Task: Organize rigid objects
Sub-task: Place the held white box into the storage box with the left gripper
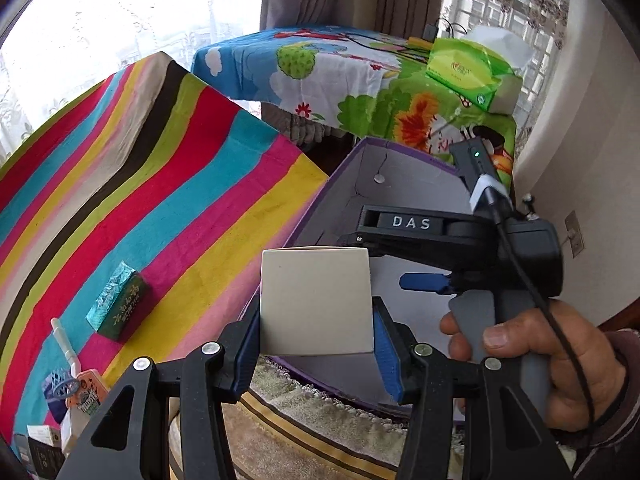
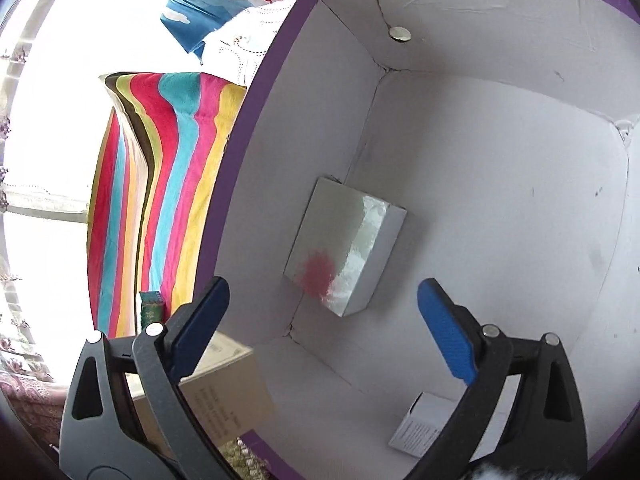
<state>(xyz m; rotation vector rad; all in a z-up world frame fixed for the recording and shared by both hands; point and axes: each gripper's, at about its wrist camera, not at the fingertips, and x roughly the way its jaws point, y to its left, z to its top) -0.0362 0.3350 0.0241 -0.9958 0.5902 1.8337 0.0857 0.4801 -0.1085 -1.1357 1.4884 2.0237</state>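
Note:
My left gripper is shut on a cream-white box and holds it at the near rim of the purple-edged cardboard bin. The same cream box shows in the right wrist view at the bin's near left edge. My right gripper is open and empty, hovering over the bin's inside; it also shows in the left wrist view. Inside lie a silver box with a red spot and a small white printed box. A green foil box lies on the striped cloth.
Small packages and a white stick sit at the striped cloth's near left. A green tissue pack lies on the cartoon-print table behind the bin. A patterned rug lies below my left gripper.

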